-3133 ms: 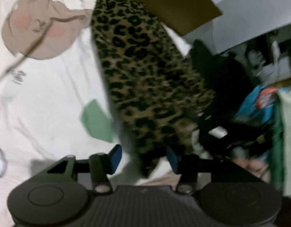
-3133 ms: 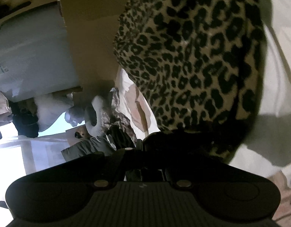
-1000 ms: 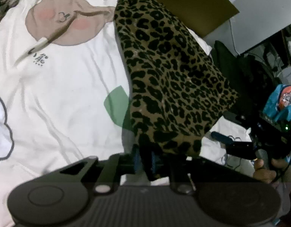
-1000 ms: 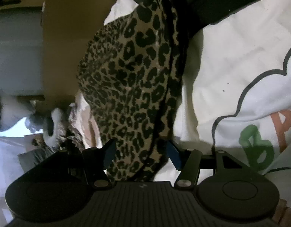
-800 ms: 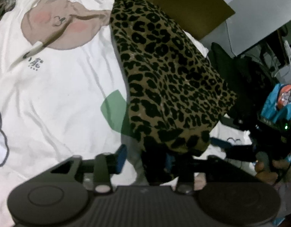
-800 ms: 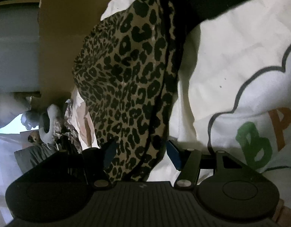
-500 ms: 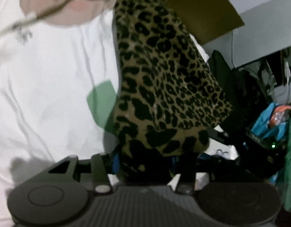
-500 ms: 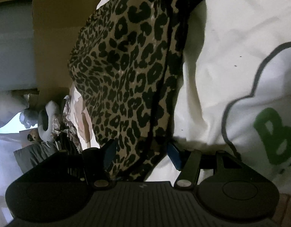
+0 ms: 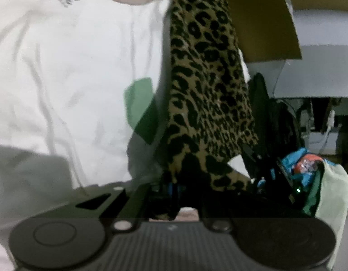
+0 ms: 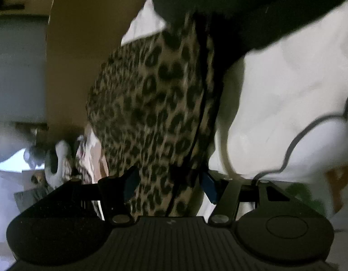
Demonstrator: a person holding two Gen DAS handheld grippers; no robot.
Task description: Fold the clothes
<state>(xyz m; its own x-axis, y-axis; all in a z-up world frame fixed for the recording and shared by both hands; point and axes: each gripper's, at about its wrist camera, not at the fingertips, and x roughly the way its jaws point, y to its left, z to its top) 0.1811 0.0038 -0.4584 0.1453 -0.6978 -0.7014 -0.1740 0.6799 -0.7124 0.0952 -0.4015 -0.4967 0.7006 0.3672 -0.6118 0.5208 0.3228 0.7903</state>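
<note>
Where leopard cloth (image 9: 205, 85) bunches, left gripper (image 9: 174, 189) tips hidden, blurred

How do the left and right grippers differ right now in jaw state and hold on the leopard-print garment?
The left gripper has its jaws closed together, pinching an edge of the leopard-print garment; the right gripper has its jaws spread wide, the fabric hanging loose between its blue pads, ungripped. Both point at the same garment above the white printed bedding.

The leopard-print garment (image 9: 205, 85) hung bunched and elongated, lifted above the white printed sheet (image 9: 67, 67), its lower end pinched at the near edge.
</note>
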